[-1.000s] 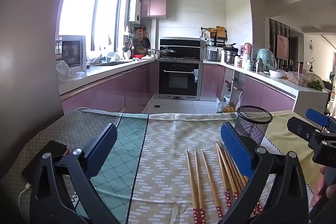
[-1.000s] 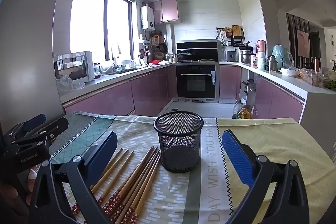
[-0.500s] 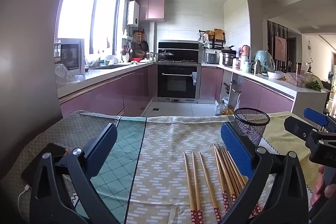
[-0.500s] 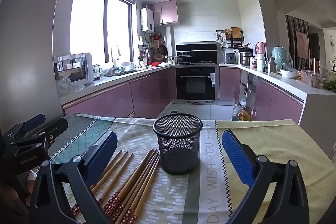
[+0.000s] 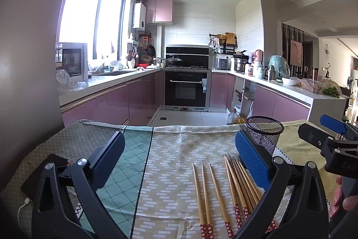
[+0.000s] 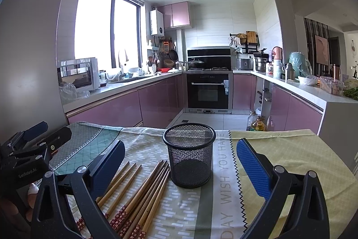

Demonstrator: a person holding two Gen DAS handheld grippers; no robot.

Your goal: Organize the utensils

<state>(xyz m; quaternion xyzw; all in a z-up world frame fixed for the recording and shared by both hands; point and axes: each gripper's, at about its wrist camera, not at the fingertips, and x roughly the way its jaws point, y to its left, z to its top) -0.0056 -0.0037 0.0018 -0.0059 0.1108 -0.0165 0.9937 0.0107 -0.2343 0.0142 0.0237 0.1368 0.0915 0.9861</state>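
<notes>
Jaws spread wide on both tools — the left gripper point(image 5: 180, 155) hangs over the patterned tablecloth point(image 5: 170, 149) holding nothing, and the right gripper point(image 6: 181, 159) likewise gapes empty, its blue-padded fingers point(image 6: 251, 166) framing the black wire-mesh cup point(image 6: 189, 155). That round cup stands upright on the cloth, with nothing visible inside through the mesh. Just left of it lie the brown wooden chopsticks with red flowered ends point(image 6: 136, 192), flat on the cloth: a tight bundle whose tips come close to the cup's base, and 3 looser sticks point(image 5: 207, 192) set a little apart on the far side from the cup. In the left wrist view the bundle passes under the right-hand blue finger point(image 5: 251, 161). Near the cloth's left edge rests a dark phone point(image 5: 43, 175) with a white cable point(image 5: 23, 207). Beyond the table — pink kitchen cabinets point(image 6: 161, 100) and a black built-in oven point(image 6: 208, 91).
</notes>
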